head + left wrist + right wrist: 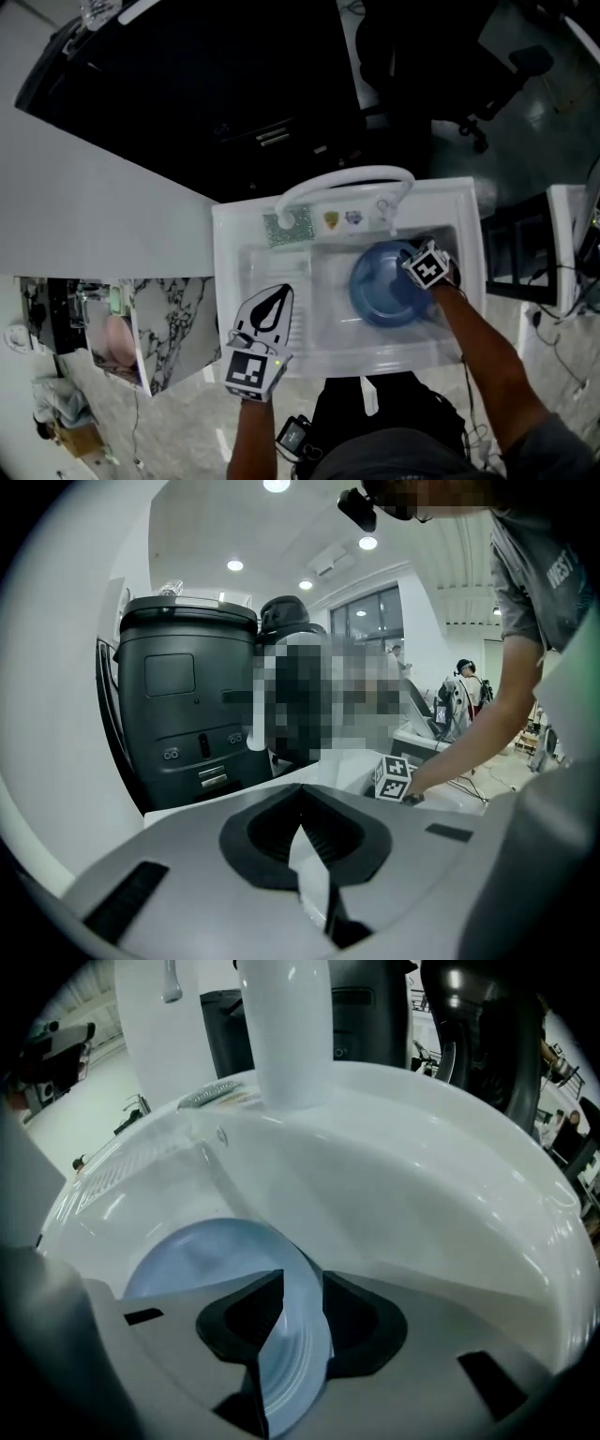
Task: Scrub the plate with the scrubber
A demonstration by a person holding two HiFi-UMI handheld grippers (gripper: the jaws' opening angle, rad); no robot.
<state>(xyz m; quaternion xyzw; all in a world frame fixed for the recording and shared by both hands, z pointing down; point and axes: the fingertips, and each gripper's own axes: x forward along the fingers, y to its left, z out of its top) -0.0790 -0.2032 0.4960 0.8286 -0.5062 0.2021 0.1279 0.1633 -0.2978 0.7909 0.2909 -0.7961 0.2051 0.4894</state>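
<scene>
Blue plate (380, 286) (sink stickers (342, 219) unreadable)

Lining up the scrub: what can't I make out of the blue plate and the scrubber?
- Round blue plate: head view, right rim covered by the right gripper; right gripper view, near part behind its body.
- Greenish rectangular scrubber: head view, too small for detail.
- Left gripper view: neither shows.

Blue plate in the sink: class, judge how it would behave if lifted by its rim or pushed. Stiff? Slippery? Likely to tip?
The blue plate looks rigid, keeping its curved rim unsupported: probably stiff. Its glossy surface suggests it could slip. It appears tilted in the sink, so a push may slide or tip it.
</scene>
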